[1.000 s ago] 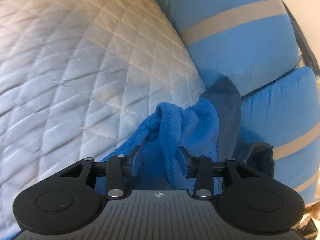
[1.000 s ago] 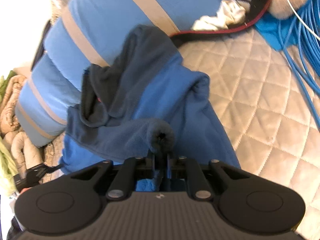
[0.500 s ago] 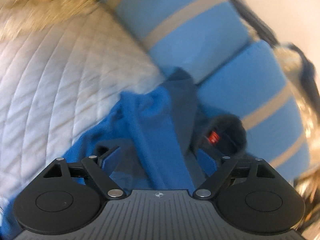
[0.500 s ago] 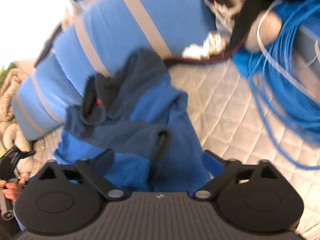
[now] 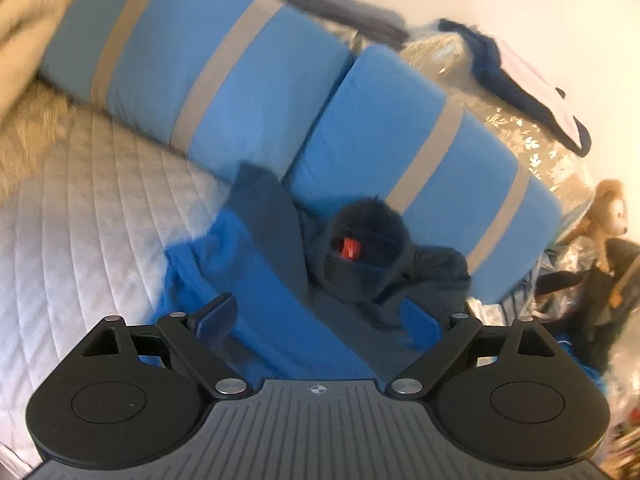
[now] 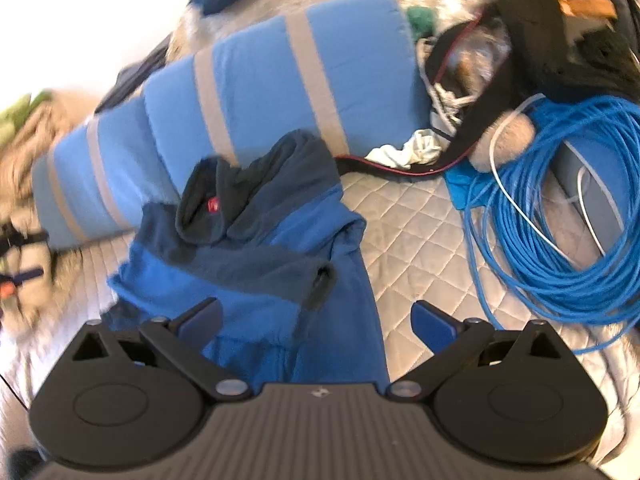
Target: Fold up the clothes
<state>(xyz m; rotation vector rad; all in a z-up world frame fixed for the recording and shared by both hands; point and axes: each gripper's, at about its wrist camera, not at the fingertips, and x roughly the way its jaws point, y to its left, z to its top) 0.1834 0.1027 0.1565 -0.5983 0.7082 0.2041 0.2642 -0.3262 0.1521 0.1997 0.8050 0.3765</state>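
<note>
We count one blue and navy fleece jacket (image 6: pixel 256 264) at centre frame, two blue striped pillows (image 6: pixel 280 80) behind it, one coil of blue cable (image 6: pixel 560 208) at right, and two grippers.

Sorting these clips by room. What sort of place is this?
Likely a bedroom: a quilted bedspread, blue striped pillows and a stuffed toy, with a blue fleece jacket lying on the bed.

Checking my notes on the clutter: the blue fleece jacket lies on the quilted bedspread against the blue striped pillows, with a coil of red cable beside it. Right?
Not quite: the coil of cable is blue, not red, as the right wrist view shows. The blue fleece jacket does lie on the quilted bedspread against the blue striped pillows.
</note>
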